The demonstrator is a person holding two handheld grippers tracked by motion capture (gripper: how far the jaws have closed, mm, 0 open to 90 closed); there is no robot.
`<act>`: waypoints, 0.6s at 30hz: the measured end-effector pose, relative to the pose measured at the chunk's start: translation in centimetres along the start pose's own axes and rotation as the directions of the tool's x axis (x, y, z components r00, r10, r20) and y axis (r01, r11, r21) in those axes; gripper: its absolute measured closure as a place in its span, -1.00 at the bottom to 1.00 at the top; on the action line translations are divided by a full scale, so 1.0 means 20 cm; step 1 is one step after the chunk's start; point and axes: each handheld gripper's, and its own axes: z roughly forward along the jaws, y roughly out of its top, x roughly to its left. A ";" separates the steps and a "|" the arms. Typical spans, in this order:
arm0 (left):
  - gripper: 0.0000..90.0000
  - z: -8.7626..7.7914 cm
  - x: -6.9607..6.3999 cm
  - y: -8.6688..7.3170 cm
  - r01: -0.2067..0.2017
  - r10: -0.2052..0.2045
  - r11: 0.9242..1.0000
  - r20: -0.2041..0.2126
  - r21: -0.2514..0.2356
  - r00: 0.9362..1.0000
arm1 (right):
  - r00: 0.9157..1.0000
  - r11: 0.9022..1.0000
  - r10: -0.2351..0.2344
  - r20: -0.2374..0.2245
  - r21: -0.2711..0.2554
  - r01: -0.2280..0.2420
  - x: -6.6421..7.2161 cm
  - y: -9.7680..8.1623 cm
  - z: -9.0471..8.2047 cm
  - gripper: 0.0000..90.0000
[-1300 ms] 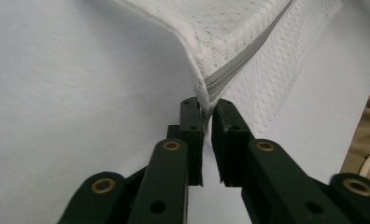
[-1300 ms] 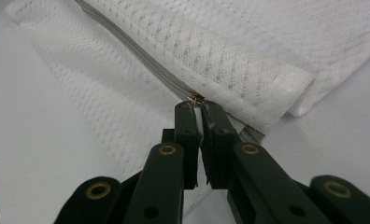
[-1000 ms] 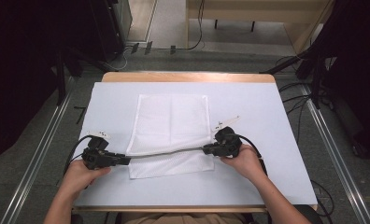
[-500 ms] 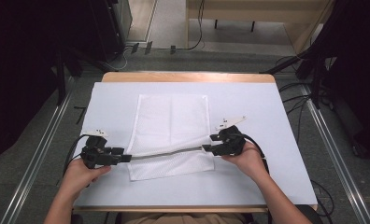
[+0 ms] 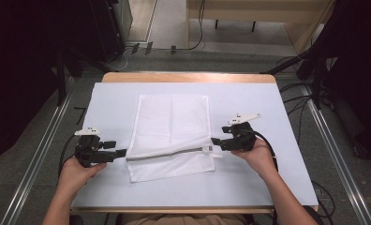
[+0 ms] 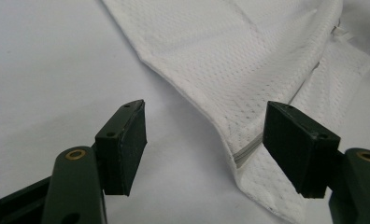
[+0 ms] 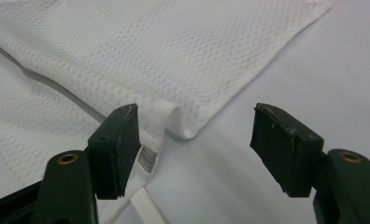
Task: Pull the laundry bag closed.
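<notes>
Because the white mesh bag point(image 5: 170, 136) lay flat near the worktop's point(image 5: 268, 183) middle, its fold settled, the left hand-held gripper point(image 5: 120, 153) and right hand-held gripper point(image 5: 216, 141), jaws just opened, stood released beside its two side edges.

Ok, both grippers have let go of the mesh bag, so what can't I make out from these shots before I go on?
- White mesh zip bag: anything inside is hidden by its own cloth, in all views.
- Grey zipper: the slider is too small in the high view; left gripper view has it cut off by a jaw.
- White pull strap: its end is cut off by the right gripper view's bottom edge.
</notes>
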 end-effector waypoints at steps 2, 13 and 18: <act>-0.32 0.00 0.01 0.00 0.007 -0.007 1.000 -0.011 -0.004 1.000 | 1.000 1.000 0.000 0.005 -0.001 0.000 -0.01 0.00 -0.01 -0.25; -0.33 -0.02 0.06 -0.01 0.026 -0.028 0.999 -0.068 -0.029 0.997 | 0.997 1.000 0.010 0.072 -0.020 -0.008 -0.10 -0.03 -0.05 -0.31; -0.34 -0.03 0.08 -0.02 0.028 -0.030 0.999 -0.082 -0.030 0.996 | 0.995 0.999 0.023 0.098 -0.033 -0.019 -0.14 -0.05 -0.07 -0.32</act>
